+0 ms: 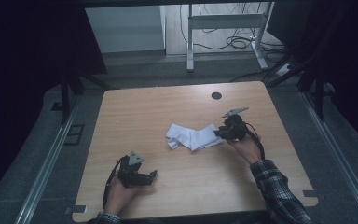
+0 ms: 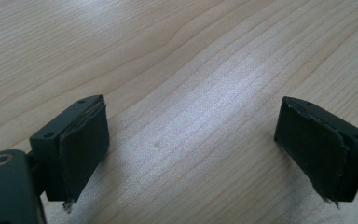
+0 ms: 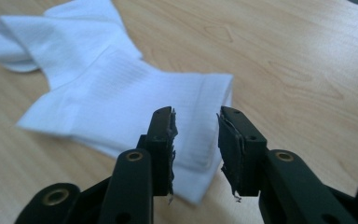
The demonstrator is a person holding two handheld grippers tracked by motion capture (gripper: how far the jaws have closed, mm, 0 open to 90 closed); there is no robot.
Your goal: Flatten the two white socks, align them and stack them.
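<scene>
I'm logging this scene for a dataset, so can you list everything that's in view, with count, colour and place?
sock: one, white, crumpled at the table's middle, its cuff end between the right gripper's jaws
table: one, light wood, under everything
cable hole: one, dark, round, near the table's far edge
desk frame: one, pale grey, on the floor beyond the table
floor cables: several, black, by that frame
left gripper: one, black, jaws wide apart over bare wood, near edge
right gripper: one, black, jaws part open around the cuff
sleeve: one, plaid, right forearm

L gripper (image 2: 191, 149) wide, R gripper (image 3: 196, 140) part-open
</scene>
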